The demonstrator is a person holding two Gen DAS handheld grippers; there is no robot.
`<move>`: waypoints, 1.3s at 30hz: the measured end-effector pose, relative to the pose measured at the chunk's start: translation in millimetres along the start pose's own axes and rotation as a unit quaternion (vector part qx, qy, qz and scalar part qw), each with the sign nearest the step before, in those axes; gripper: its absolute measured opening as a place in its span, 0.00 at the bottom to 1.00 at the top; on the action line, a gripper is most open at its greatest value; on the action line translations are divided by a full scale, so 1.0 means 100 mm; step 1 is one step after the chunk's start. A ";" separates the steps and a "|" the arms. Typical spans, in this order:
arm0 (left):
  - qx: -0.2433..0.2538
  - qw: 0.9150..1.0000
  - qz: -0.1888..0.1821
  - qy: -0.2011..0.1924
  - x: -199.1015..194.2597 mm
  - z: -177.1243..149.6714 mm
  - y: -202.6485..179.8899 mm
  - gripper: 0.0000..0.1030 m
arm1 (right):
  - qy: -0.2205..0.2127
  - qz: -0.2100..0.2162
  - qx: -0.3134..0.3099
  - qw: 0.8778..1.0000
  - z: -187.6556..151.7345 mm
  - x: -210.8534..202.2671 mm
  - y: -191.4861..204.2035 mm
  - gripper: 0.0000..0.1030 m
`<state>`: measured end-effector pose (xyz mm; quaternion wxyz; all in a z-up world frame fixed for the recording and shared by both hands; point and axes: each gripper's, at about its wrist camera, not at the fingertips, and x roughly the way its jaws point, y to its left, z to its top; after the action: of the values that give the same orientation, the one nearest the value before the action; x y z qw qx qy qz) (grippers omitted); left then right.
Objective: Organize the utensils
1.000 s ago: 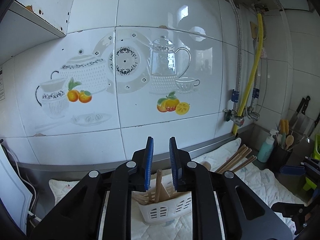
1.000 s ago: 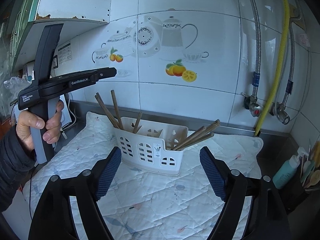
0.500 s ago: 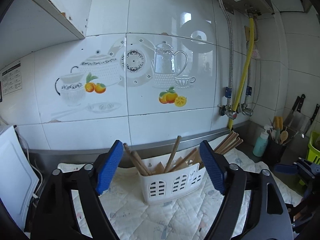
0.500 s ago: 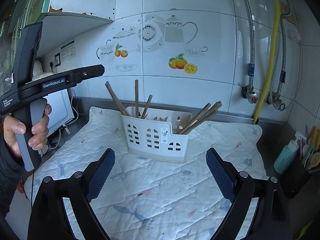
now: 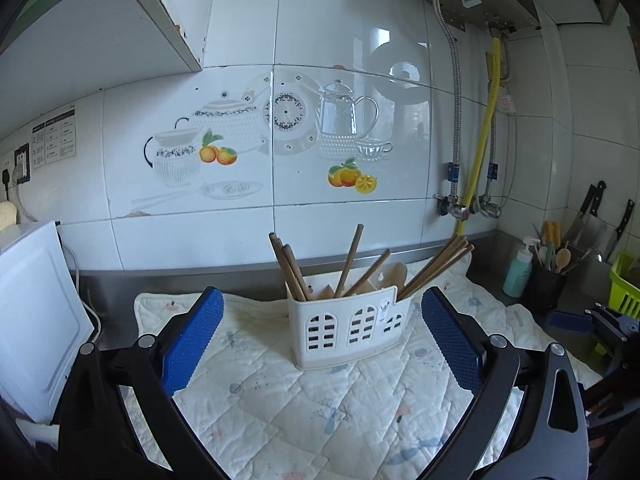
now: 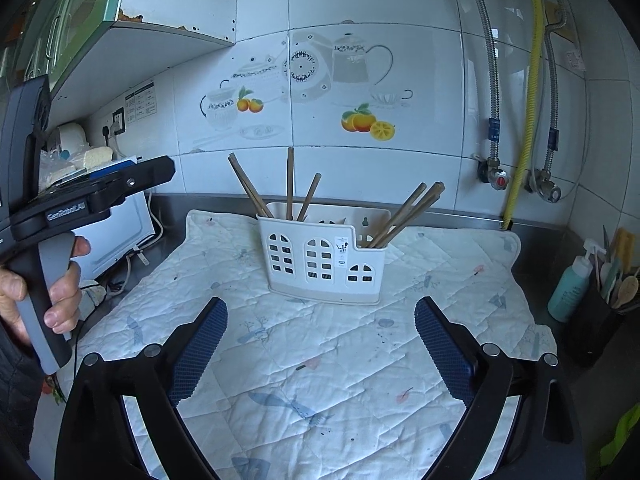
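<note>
A white slotted utensil caddy [image 5: 352, 324] [image 6: 324, 260] stands on a quilted mat [image 5: 320, 392] [image 6: 320, 344]. Several wooden chopsticks [image 5: 294, 270] [image 6: 290, 184] stand in its left part and several more [image 5: 436, 266] [image 6: 408, 212] lean out to the right. My left gripper [image 5: 322, 340] is open and empty, well short of the caddy. My right gripper [image 6: 320, 344] is open and empty, also short of it. The left gripper's body [image 6: 88, 196] shows at the left of the right wrist view, held in a hand.
A white appliance [image 5: 32, 312] stands left of the mat. A teal bottle [image 5: 518, 272] [image 6: 570, 288] and a black cup of utensils [image 5: 548, 280] [image 6: 600, 320] stand at the right, with knives [image 5: 592, 208] and a green basket [image 5: 626, 288] beyond. Pipes [image 5: 476, 184] run down the tiled wall.
My left gripper opened from nearly shut over the caddy and pulled back. My right gripper also backed away, so the caddy looks smaller and farther.
</note>
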<state>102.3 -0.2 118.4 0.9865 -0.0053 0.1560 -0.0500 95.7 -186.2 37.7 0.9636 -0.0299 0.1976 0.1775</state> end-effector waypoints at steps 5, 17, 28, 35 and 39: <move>-0.012 1.000 0.007 0.003 -0.12 -0.13 0.06 0.95 | -0.002 -0.014 -0.002 1.000 -0.05 -0.04 0.05 0.90; -0.039 0.998 0.032 0.040 -0.30 -0.50 0.22 0.95 | 0.015 -0.032 0.012 0.999 -0.22 -0.06 0.12 0.90; -0.026 0.998 0.031 0.052 -0.35 -0.77 0.15 0.95 | 0.019 -0.035 0.040 0.998 -0.32 -0.09 0.00 0.91; -0.017 0.998 0.027 0.053 -0.34 -0.81 0.09 0.95 | 0.018 -0.035 0.051 0.998 -0.33 -0.10 -0.06 0.91; -0.031 0.998 0.019 0.059 -0.33 -0.84 0.11 0.95 | 0.019 -0.035 0.051 0.998 -0.34 -0.09 -0.07 0.91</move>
<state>46.1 14.8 48.4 0.9756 -0.0304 0.2159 -0.0270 77.9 -200.0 10.1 0.9657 0.0087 0.2231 0.1324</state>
